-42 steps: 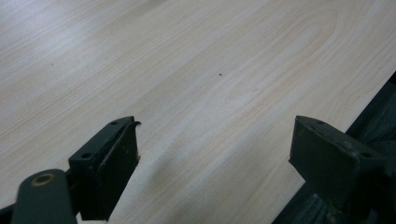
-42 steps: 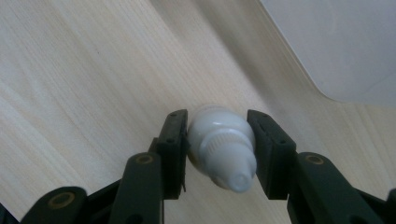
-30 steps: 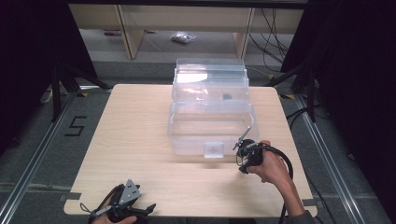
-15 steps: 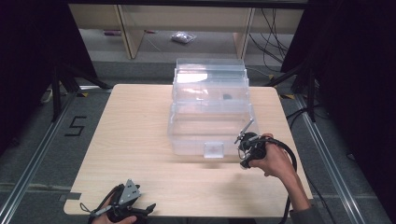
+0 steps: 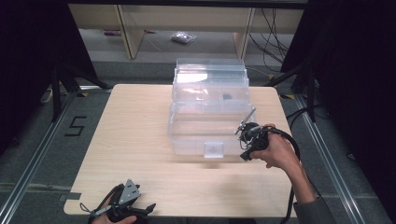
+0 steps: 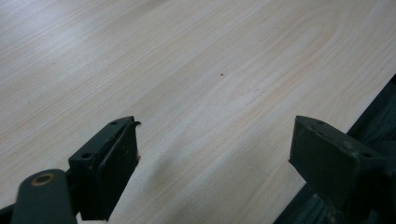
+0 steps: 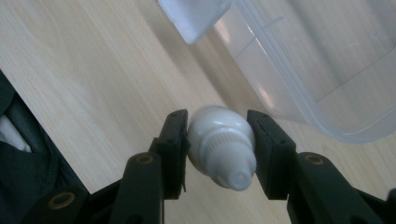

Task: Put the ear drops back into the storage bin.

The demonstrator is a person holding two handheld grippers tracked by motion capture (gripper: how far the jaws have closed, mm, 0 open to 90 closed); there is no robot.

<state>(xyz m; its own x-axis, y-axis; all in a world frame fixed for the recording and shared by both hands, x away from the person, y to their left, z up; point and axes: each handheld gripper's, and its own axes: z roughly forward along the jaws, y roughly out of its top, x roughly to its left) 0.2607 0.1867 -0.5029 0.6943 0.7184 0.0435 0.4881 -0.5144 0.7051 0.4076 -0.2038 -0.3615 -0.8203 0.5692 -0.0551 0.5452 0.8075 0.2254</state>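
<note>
- Near the worktop's (image 5: pixel 140 140) right edge, the right hand-held gripper (image 7: pixel 219 149) clamps a small white plastic bottle (image 7: pixel 222 144): light, stiff, slippery; grip its ribbed neck.
- Left hand-held gripper (image 6: pixel 215 163): wide, empty.

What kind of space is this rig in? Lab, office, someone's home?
Most likely a lab or a data-collection bay. A bare wooden table stands between dark curtains, the floor carries metal rails and a taped number 5, and loose cables trail behind.

A light wooden table (image 5: pixel 140 140) carries a clear plastic box (image 5: pixel 210 112) toward its far right side.
</note>
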